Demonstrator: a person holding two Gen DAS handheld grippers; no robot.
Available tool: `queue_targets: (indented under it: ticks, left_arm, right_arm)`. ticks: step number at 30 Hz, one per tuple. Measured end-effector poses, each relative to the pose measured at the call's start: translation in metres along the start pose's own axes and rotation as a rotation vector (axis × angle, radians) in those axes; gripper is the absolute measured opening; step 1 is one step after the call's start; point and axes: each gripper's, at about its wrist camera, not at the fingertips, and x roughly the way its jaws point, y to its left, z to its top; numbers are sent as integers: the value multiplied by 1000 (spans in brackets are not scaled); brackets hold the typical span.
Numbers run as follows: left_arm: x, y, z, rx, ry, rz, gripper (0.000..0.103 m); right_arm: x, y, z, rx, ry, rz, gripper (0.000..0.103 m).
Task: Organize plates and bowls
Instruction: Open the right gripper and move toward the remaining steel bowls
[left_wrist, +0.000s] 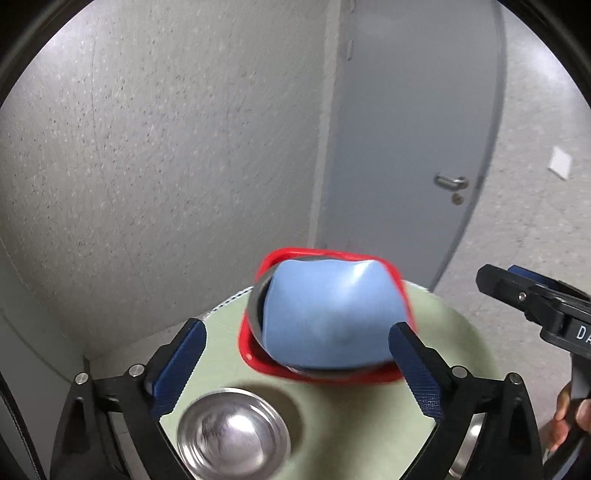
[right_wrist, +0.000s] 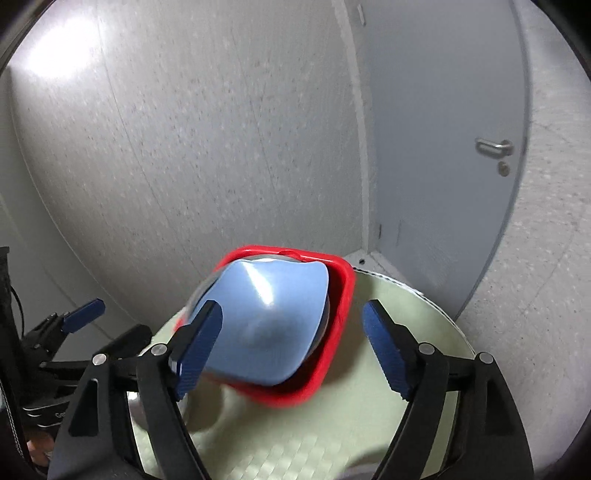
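A light blue square bowl lies upside down on a steel bowl, both nested in a red square plate on a round pale green table. My left gripper is open and empty, its fingers on either side of the stack's near edge. A second steel bowl sits below it. In the right wrist view the blue bowl and red plate sit just ahead of my open, empty right gripper. The right gripper also shows in the left wrist view.
A grey speckled wall and a grey door with a metal handle stand behind the table. Another steel rim shows at the lower right. The left gripper appears at the left of the right wrist view.
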Motion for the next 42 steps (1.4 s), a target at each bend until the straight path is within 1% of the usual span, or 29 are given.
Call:
queue_targets:
  ticks: [1,4,9,14,15,17,20,26,28,34,37,40,42]
  left_arm:
    - [-12,-2,-6,6,-12,-9,101]
    - [-44,-7,-23,30,-47,-33,102]
    - [-89,-13,-53,71,-68,-87,102]
    - [-123,-21,-80,112,-81,-131,102]
    - [-128,-22,-87,121,-78,-139,102]
    - [-137,-27,-98,137,-70,-158,102]
    - [-138,-32,-114,153,-46,-171,102]
    - [-117,-42,-138,197,54,-195,102]
    - [-108,-45,-136,211,81,-190,102]
    - [-79,-51,-146,249,161,-180,102]
    - [-65,-64,-147,260,192,-178,102]
    - [-53,-67,-152,269,221,-163,100]
    - [-46,-69,-153,266,239,-166,100]
  right_arm:
    - [-12,2,-5,6,-7,-8,84]
    - [-50,7,-23,23,-48,-32,86]
    - [-107,14,-59,54,-105,-101,89]
    - [-144,12,-92,92,-137,-157,93]
    - [-152,11,-101,106,-140,-177,93]
    - [-162,6,-114,128,-140,-191,94]
    - [-172,-4,-137,167,-126,-224,95]
    - [-165,-26,-178,243,-54,-263,95]
    - [-161,-31,-189,259,-29,-264,95]
    - [-135,-41,-220,290,67,-258,95]
    - [-125,-43,-229,298,102,-251,95]
    - [-114,-48,-239,308,142,-239,95]
    - [-109,-50,-246,318,162,-230,95]
